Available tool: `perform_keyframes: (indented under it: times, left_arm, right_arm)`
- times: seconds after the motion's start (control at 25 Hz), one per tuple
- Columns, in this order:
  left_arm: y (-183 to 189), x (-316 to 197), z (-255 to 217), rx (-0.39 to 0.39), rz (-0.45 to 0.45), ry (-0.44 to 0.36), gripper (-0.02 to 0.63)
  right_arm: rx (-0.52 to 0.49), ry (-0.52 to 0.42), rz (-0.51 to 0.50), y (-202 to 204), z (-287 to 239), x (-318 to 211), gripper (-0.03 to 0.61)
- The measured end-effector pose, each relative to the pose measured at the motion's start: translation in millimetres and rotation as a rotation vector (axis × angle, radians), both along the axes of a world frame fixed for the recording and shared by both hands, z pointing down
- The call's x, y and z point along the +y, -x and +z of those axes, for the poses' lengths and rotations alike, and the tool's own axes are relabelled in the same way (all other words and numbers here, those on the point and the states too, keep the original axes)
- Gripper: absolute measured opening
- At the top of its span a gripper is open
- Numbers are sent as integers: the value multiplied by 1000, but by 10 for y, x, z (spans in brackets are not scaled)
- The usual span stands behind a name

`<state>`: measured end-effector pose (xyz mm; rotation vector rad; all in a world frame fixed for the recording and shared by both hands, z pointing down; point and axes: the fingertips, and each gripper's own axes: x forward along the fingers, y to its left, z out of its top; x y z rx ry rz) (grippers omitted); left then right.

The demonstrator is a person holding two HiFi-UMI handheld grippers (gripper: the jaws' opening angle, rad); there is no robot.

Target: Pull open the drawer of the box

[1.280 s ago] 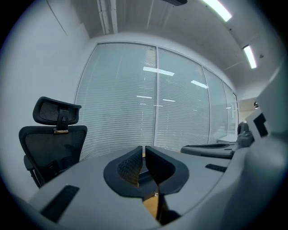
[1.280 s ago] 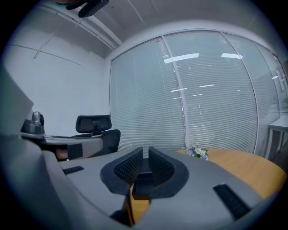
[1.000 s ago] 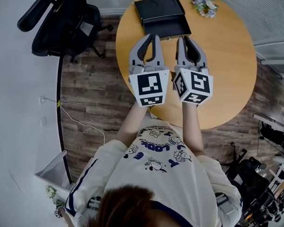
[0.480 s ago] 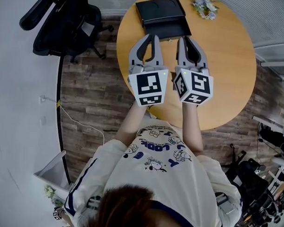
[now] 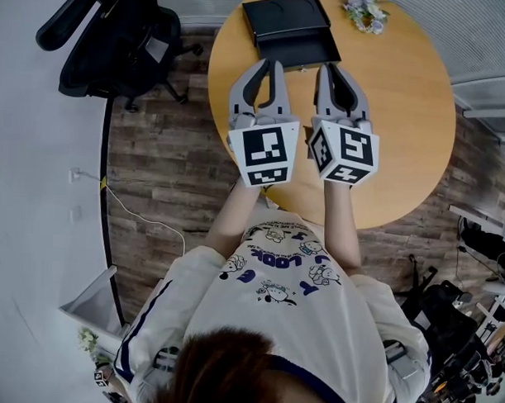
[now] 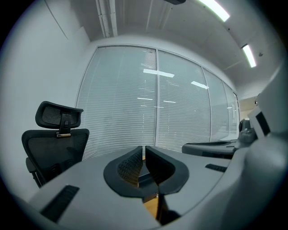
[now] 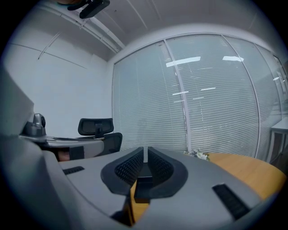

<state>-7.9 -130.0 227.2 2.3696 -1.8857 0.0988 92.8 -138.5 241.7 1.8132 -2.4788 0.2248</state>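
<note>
A flat black box (image 5: 285,17) lies at the far side of the round wooden table (image 5: 404,119). Its drawer (image 5: 297,49) shows as a lower black tray sticking out toward me, with a small knob (image 5: 300,68) on its front. My left gripper (image 5: 271,65) and right gripper (image 5: 323,68) hover side by side just short of the drawer front, both shut with nothing between the jaws. In the left gripper view the gripper (image 6: 144,150) points at the box (image 6: 146,177), seen dark behind the jaws. The right gripper (image 7: 146,152) likewise faces the box (image 7: 143,179).
A small bunch of flowers (image 5: 364,10) lies on the table to the right of the box, and the flowers (image 7: 198,155) also show in the right gripper view. A black office chair (image 5: 117,43) stands on the wood floor left of the table. Window blinds fill the background.
</note>
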Motion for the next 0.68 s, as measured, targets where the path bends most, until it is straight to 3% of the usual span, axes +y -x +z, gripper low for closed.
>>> perform_keyframes:
  times: [0.68]
  left_arm:
    - [32,41,57,6,-1,12,31]
  right_arm:
    - [-6,11,5,25,51,42,48]
